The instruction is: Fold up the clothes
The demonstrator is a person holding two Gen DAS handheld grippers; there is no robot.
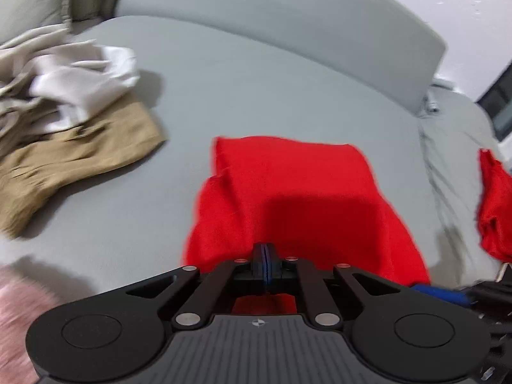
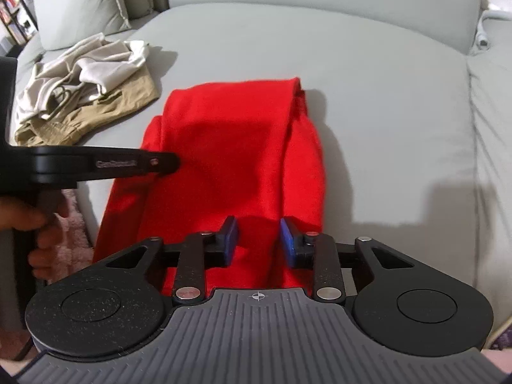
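Observation:
A red garment point(image 2: 230, 147) lies folded lengthwise on the grey sofa seat point(image 2: 368, 96); it also shows in the left wrist view point(image 1: 297, 192). My left gripper point(image 1: 265, 256) has its blue pads pressed together over the garment's near edge, with no cloth seen between them. In the right wrist view it point(image 2: 166, 161) reaches in from the left over the garment's left side. My right gripper point(image 2: 258, 240) is open, its pads either side of the red cloth at the near end. A red flap point(image 1: 492, 204) shows at the right edge of the left wrist view.
A pile of beige, white and tan clothes point(image 2: 86, 86) lies on the seat to the left, also in the left wrist view point(image 1: 64, 102). A cushion point(image 2: 80, 3) leans at the back left. A pink fluffy rug point(image 1: 16, 320) lies below the sofa front.

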